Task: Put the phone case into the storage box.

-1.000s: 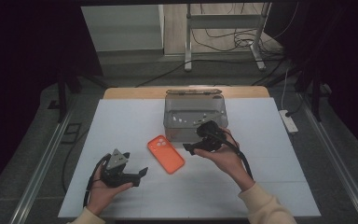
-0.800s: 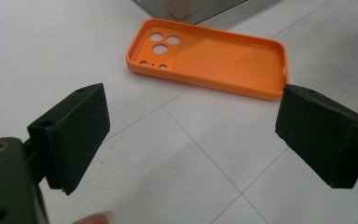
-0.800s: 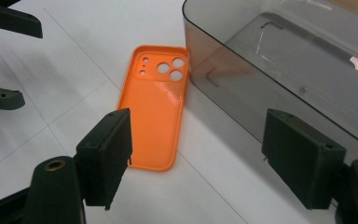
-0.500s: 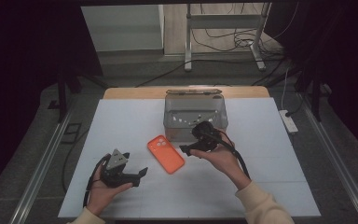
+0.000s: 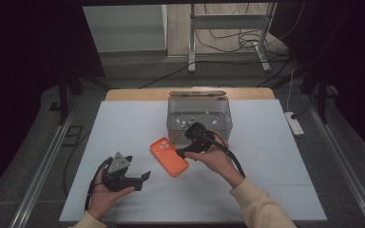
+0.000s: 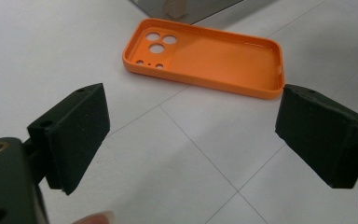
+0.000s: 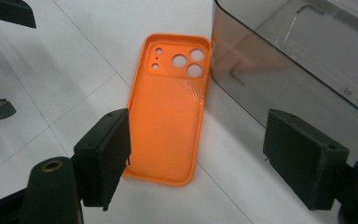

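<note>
An orange phone case lies hollow side up on the white table, its camera holes toward the far left. My right gripper hovers at the case's right edge, open and holding nothing. In the right gripper view the case lies just beyond the left jaw, with the gripper spread wide. My left gripper rests open near the front left, a short way from the case. In the left gripper view the case lies ahead of the open gripper.
A clear grey plastic box with its lid up stands behind the case; its wall is close on the right of the right gripper. The table's wooden far edge and a power strip lie beyond.
My right gripper has shifted left and slightly nearer, from in front of the box to the case's right edge. The left gripper and the case have stayed put.
</note>
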